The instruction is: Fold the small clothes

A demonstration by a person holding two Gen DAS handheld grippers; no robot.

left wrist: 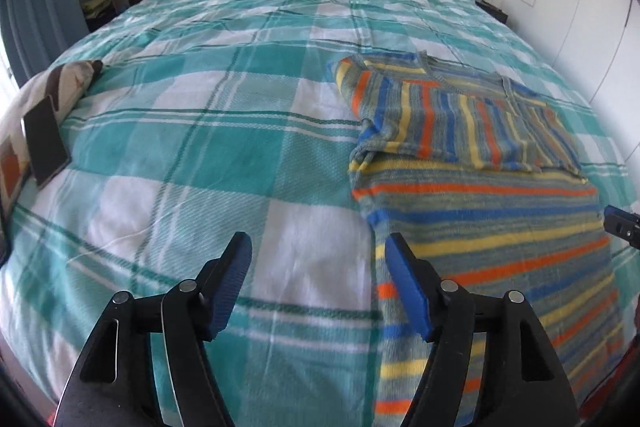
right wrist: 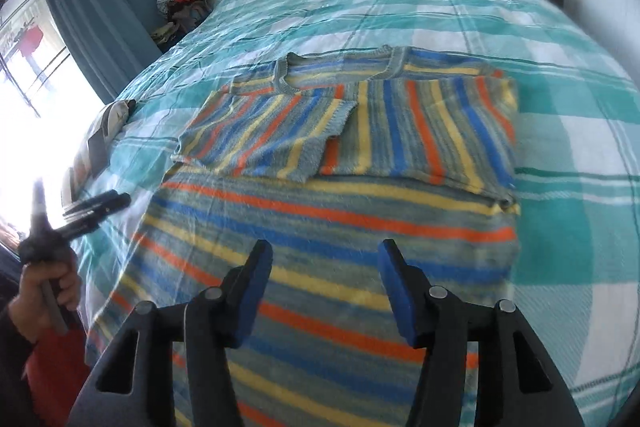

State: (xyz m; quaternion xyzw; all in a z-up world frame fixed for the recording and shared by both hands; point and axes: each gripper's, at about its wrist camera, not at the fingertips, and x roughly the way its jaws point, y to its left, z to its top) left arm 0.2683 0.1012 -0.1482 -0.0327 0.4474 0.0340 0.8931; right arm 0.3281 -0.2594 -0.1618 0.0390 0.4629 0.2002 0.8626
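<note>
Hovering over the bed, both grippers empty. Left gripper has jaws wide apart, nothing between them, sitting above the blanket just beside the sweater's left edge. Sweater lies flat on the bed's right side, both sleeves already folded across the chest. Right gripper is also spread wide, above the lower body panel. Knit looks soft, light, floppy, a bit stretchy; it should drape, not hold shape. Best grip, I'd judge: pinch the hem corners, one per gripper, through both layers.
</note>
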